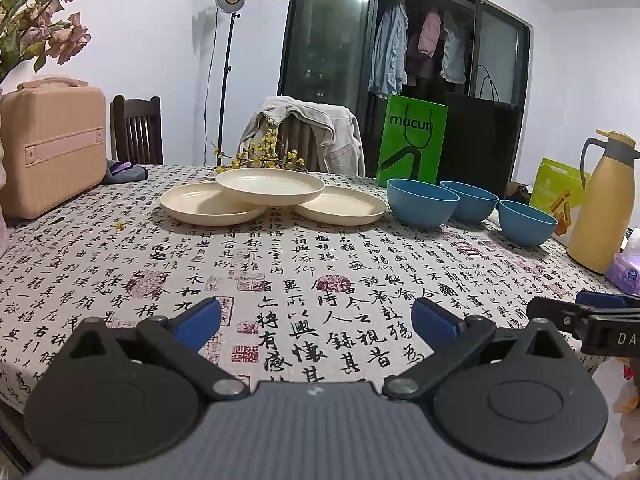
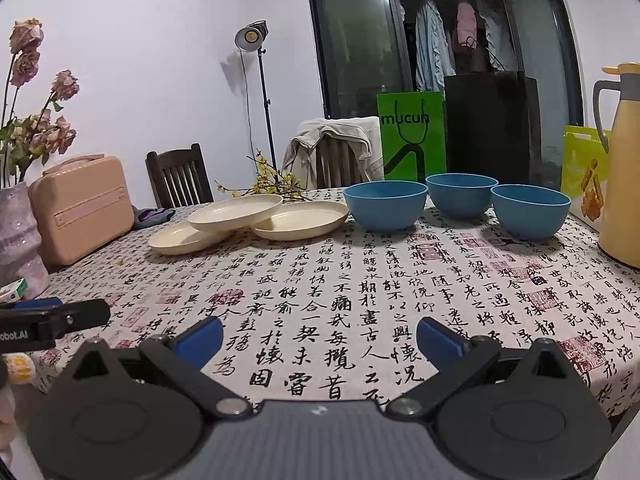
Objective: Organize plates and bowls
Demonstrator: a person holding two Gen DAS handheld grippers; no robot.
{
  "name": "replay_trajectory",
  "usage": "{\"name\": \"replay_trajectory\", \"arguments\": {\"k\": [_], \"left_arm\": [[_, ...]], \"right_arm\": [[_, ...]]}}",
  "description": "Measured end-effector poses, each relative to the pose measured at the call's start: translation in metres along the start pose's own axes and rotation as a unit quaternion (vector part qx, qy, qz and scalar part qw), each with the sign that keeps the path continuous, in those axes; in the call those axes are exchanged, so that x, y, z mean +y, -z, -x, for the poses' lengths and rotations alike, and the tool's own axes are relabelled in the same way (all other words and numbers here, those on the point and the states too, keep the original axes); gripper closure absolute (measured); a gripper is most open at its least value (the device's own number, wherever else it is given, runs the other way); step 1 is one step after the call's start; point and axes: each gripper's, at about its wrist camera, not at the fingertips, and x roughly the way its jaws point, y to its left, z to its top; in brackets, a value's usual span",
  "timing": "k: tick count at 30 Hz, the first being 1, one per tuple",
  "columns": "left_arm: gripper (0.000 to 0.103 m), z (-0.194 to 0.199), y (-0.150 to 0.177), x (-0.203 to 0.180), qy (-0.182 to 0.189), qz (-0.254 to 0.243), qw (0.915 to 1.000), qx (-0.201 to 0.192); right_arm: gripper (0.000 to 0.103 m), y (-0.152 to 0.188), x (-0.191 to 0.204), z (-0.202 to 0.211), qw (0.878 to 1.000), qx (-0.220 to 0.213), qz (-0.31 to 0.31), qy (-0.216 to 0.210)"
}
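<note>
Hovering tools: left gripper [image 1: 316,322] and right gripper [image 2: 319,338] both hang over the near table edge, jaws spread wide, holding nothing.
Plates: three cream plates [image 1: 270,186] far left, the top one bridging the two below, tilted on their rims.
Bowls: three blue bowls [image 2: 385,205] far right, separate and upright.
Slip risk: lifting the top plate by its thin rim could let it tip out.
Knock risk: reaching the rightmost bowl could bump the yellow jug [image 2: 622,168] beside it.
Cloth risk: dragging plates may bunch the tablecloth [image 2: 360,280].

Three cream plates [image 1: 270,196] lie well ahead of the claw, left of centre, the top one resting across the other two. Three blue bowls [image 1: 472,206] stand upright, empty, ahead to the right, clustered close together.
</note>
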Motion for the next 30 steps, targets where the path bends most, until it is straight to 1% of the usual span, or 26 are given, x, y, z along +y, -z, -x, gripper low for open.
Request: {"name": "replay_trajectory", "arguments": {"k": [7, 17, 30], "left_arm": [[0.000, -0.011, -0.005, 0.000, -0.002, -0.002, 1.0000, 0.004], [0.000, -0.021, -0.011, 0.002, -0.004, 0.000, 1.0000, 0.005], [0.000, -0.044, -0.029, 0.007, -0.008, 0.008, 0.9999, 0.006]], "right_arm": [[0.000, -0.007, -0.005, -0.012, 1.000, -0.002, -0.001, 0.006], [0.000, -0.017, -0.011, -0.031, 1.000, 0.000, 0.000, -0.001], [0.000, -0.036, -0.009, -0.055, 1.000, -0.005, 0.006, -0.009]]}}
